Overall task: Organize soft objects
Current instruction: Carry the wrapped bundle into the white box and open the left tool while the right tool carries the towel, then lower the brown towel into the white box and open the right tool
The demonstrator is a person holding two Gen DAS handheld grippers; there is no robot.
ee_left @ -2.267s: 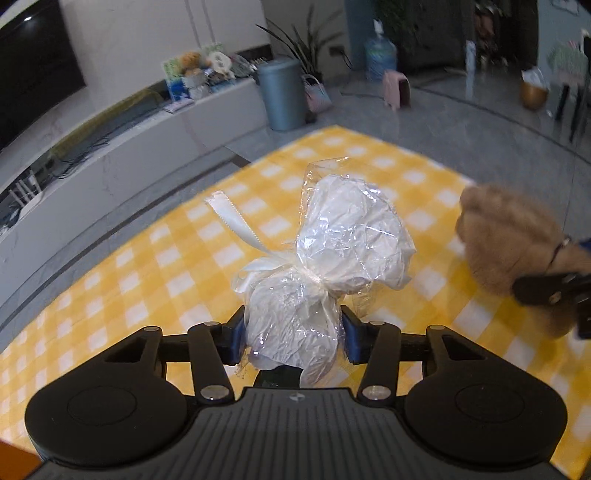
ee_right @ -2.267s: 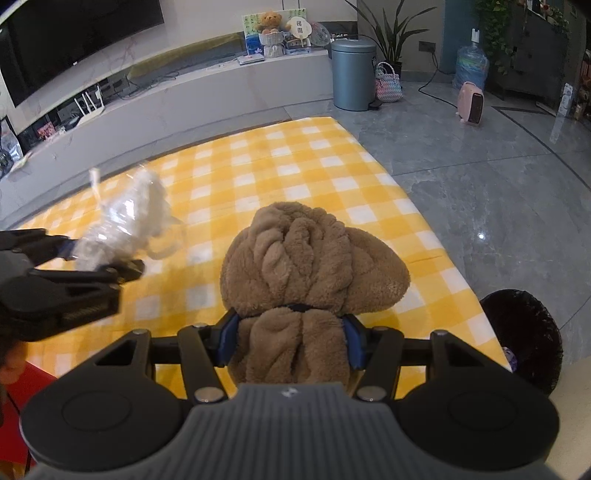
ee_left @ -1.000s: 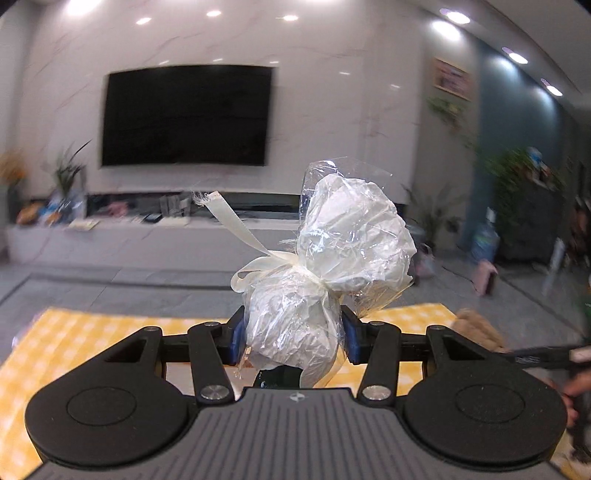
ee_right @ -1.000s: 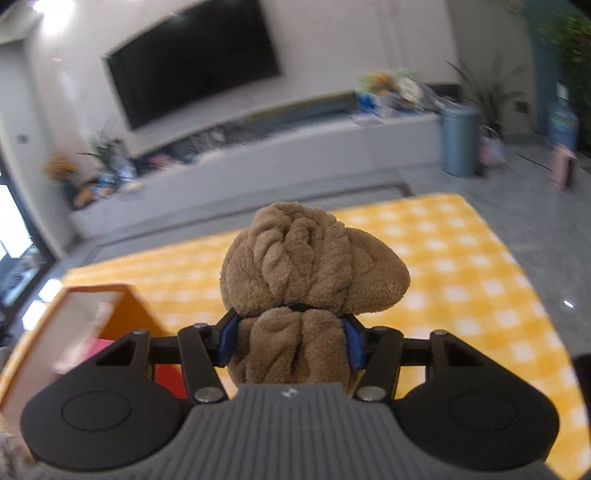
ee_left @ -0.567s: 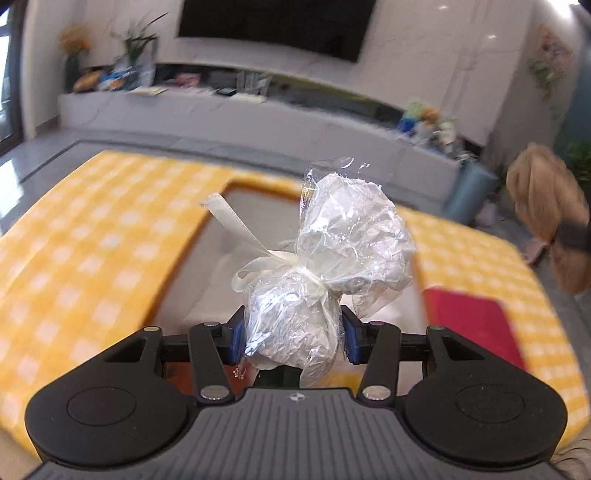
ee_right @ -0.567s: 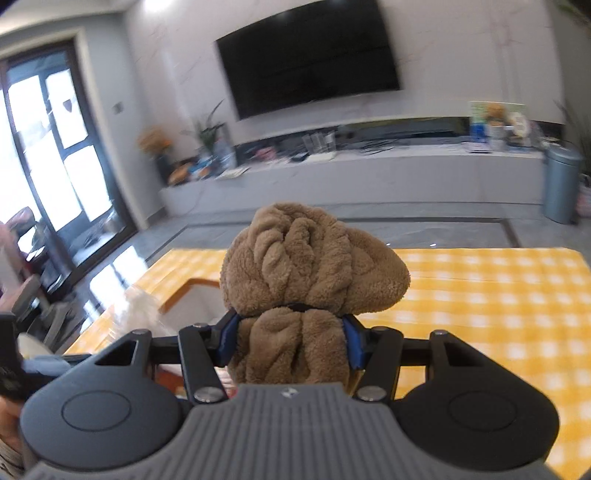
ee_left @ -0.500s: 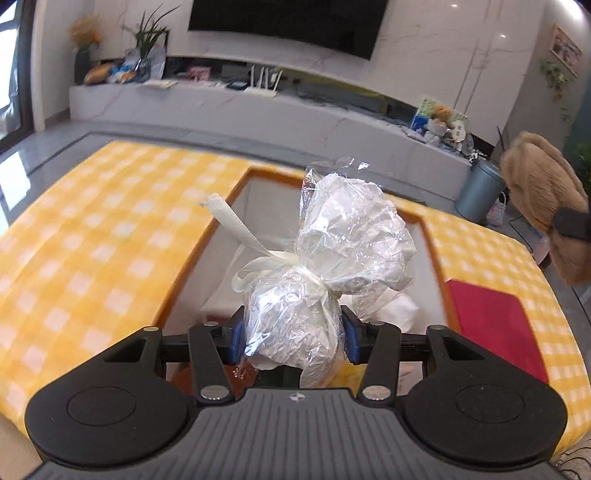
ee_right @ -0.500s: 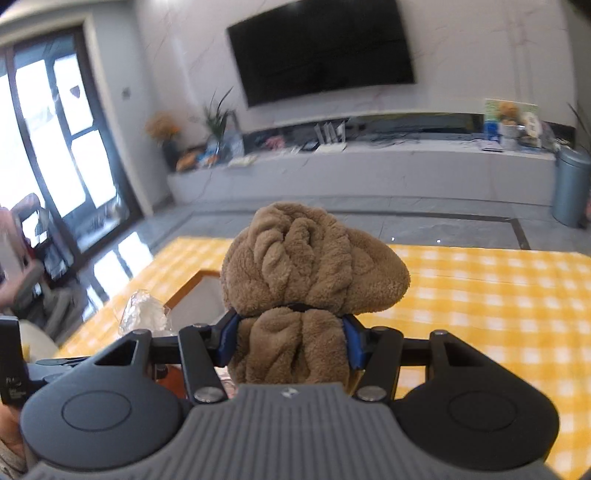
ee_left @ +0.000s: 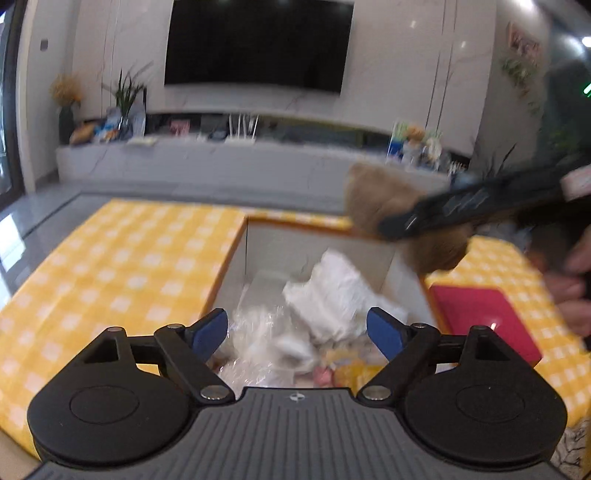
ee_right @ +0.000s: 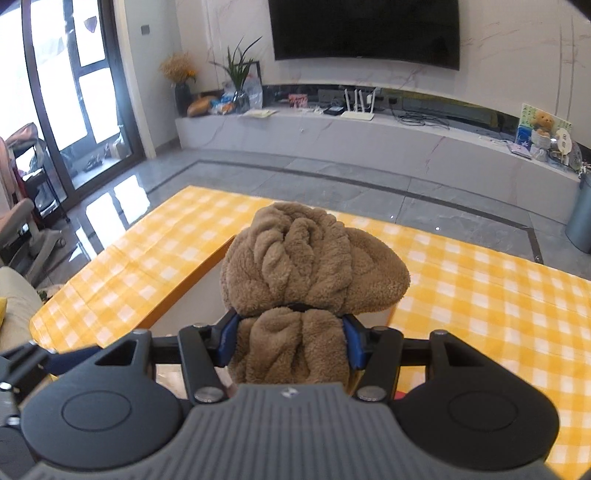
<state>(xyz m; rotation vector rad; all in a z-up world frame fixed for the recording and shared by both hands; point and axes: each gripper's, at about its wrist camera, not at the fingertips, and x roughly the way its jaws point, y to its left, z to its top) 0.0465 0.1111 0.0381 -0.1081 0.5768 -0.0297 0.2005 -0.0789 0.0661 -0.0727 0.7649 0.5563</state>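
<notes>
Left gripper (ee_left: 297, 332): black plastic body with a grey ribbed top plate bearing a small round emblem at its 12 o'clock edge. Two round black housings flank the plate, each with a shallow disc recess. Angled black link arms carry silver screws at the pivots. Finger pads (ee_left: 210, 334) are blue.

Right gripper (ee_right: 290, 341): same build, same blue pads (ee_right: 227, 339), same silver screws.

Hand (ee_left: 570, 280): blurred; no sleeve discernible.

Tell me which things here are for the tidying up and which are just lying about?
For the tidying:
- brown fluffy toy, squeezed in the right gripper
- wrapped white bundle, below the left gripper as its jaws open
- storage box

Just lying about:
- red mat
- television
- bin
</notes>
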